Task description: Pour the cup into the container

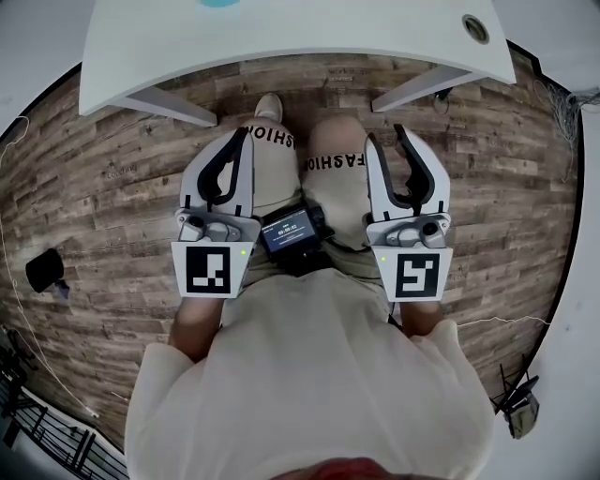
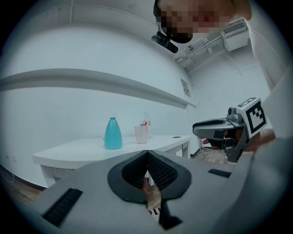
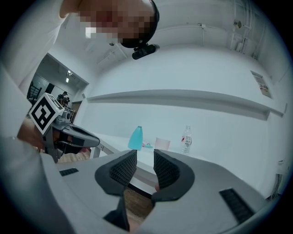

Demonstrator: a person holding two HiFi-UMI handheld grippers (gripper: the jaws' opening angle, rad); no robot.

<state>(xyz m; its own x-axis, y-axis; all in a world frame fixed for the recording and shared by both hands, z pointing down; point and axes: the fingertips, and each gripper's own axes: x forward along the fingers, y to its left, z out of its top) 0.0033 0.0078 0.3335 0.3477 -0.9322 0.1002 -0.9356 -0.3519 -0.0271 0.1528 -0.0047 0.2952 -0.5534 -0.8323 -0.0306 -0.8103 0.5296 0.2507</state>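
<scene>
On the white table (image 2: 87,150) ahead stand a teal bottle-shaped container (image 2: 113,133), a pale pink cup (image 2: 141,134) and a clear water bottle (image 3: 186,139). The right gripper view also shows the container (image 3: 135,138) and the cup (image 3: 162,143). I hold both grippers level in front of my waist, well short of the table (image 1: 281,42). My left gripper (image 1: 247,134) is shut, its tips touching and nothing between them. Only a narrow slit shows between the pads of my right gripper (image 1: 385,134), and it holds nothing.
Two slanted table legs (image 1: 178,105) (image 1: 422,89) stand on the wood-plank floor (image 1: 103,178). A cable hole (image 1: 475,28) sits at the tabletop's right end. A small screen device (image 1: 289,232) hangs at my waist. A long wall shelf (image 2: 114,84) runs above the table.
</scene>
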